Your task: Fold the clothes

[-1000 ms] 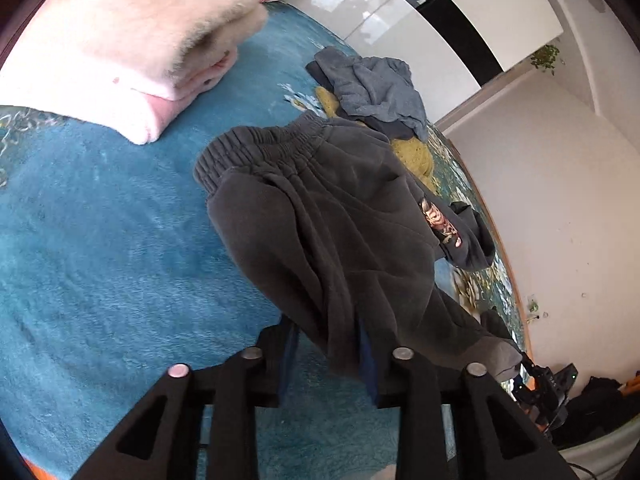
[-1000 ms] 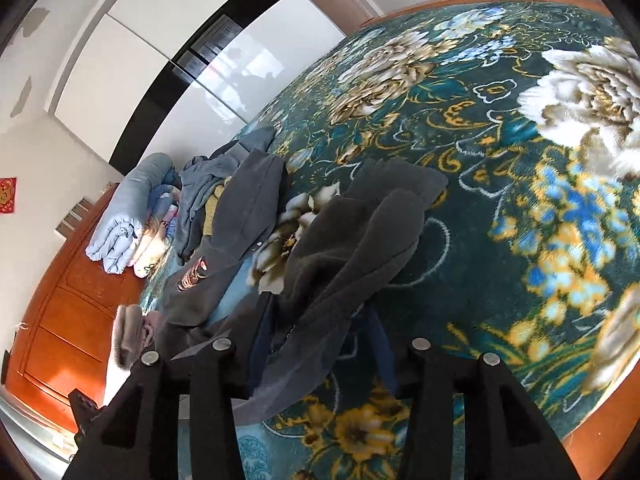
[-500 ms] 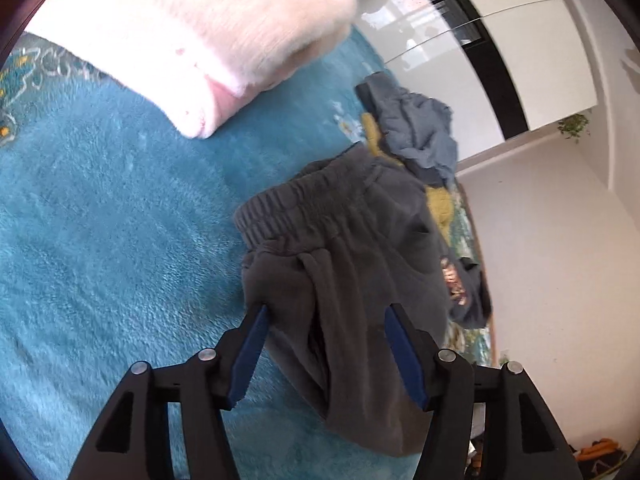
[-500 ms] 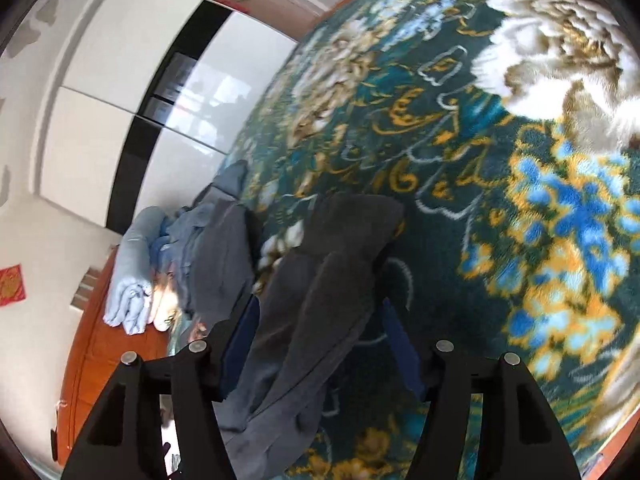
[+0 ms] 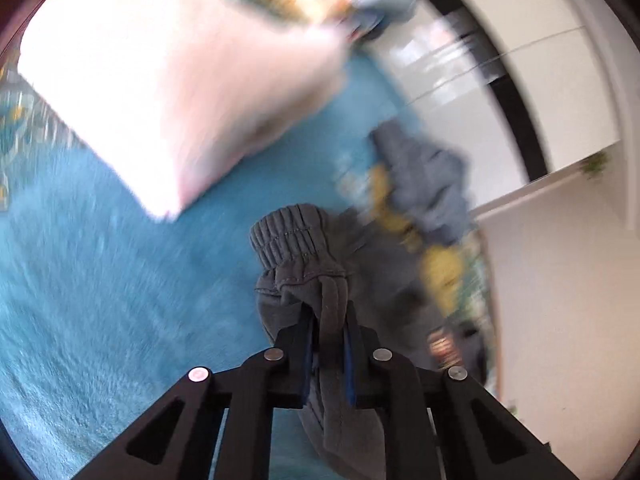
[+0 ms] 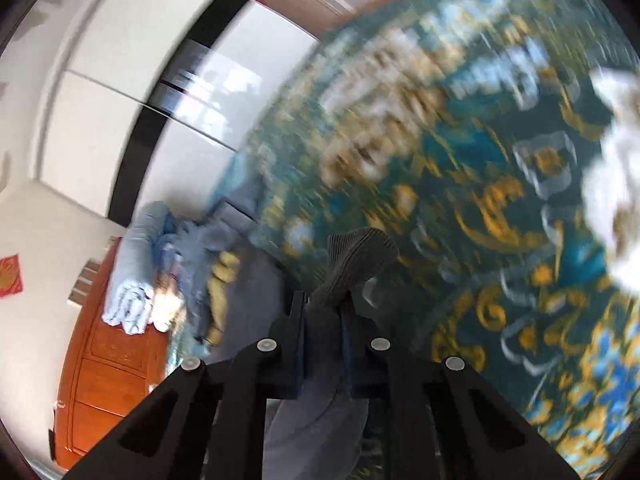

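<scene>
Dark grey sweatpants (image 5: 296,240) lie over a blue floral blanket (image 5: 100,280). My left gripper (image 5: 328,320) is shut on the fabric just below the ribbed elastic waistband. My right gripper (image 6: 324,312) is shut on the leg end of the same sweatpants (image 6: 360,252), with the ribbed cuff sticking up past the fingers. Both views are blurred by motion.
A folded pink fleece (image 5: 180,80) lies at the upper left of the blanket. A pile of grey-blue and yellow clothes (image 5: 424,184) sits beyond the pants. The right wrist view shows the same pile (image 6: 188,256), a white wardrobe (image 6: 140,60) and an orange wooden cabinet (image 6: 108,380).
Both grippers were open around the sweatpants half a second ago and have closed on them. Both views now blur as the grippers move with the cloth.
</scene>
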`<action>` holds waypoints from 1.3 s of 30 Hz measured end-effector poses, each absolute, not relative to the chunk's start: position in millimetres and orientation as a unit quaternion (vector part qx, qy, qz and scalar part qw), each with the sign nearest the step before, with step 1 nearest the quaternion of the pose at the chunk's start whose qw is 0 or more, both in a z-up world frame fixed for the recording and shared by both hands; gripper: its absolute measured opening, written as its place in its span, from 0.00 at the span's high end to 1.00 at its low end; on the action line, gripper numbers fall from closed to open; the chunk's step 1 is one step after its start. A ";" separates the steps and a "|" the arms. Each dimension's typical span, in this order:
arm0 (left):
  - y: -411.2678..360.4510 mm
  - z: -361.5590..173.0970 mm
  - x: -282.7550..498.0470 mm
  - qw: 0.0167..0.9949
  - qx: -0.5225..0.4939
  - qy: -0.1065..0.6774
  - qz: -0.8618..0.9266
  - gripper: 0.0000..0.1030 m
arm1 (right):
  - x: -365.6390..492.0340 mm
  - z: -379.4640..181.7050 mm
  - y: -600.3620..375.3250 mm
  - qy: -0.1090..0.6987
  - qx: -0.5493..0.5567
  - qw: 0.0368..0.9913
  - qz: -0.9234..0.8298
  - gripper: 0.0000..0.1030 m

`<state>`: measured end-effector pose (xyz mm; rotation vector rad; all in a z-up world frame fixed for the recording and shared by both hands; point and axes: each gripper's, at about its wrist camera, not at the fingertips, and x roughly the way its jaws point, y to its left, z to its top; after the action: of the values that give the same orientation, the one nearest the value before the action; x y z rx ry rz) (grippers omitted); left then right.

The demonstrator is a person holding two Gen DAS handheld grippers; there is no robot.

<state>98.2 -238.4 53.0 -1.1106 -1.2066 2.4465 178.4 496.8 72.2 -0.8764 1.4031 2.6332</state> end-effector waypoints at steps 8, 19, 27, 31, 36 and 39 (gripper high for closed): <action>-252.2 32.9 171.0 0.098 -0.396 -0.331 0.851 0.88 | 270.7 52.1 501.7 0.411 -0.253 0.058 0.874 0.85; -264.4 8.4 190.4 0.096 -0.447 -0.351 0.817 0.83 | 314.1 -13.3 519.5 0.475 -0.297 0.096 0.823 0.86; -296.4 52.2 187.8 0.061 -0.412 -0.301 0.858 0.65 | 325.1 4.1 535.5 0.453 -0.296 0.159 0.826 0.82; -274.1 78.0 147.0 0.081 -0.388 -0.273 0.876 0.50 | 299.6 25.9 525.5 0.432 -0.294 0.138 0.841 0.81; -201.9 73.4 54.6 0.128 -0.429 -0.274 0.851 0.46 | 221.8 45.1 478.4 0.403 -0.320 0.053 0.856 0.59; -169.3 75.1 9.2 0.135 -0.421 -0.257 0.860 0.46 | 172.8 49.0 444.6 0.381 -0.345 0.019 0.858 0.59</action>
<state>9.2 -169.3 75.1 -1.2189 -0.7440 2.4904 172.8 444.6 49.0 -1.0727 1.1820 2.6625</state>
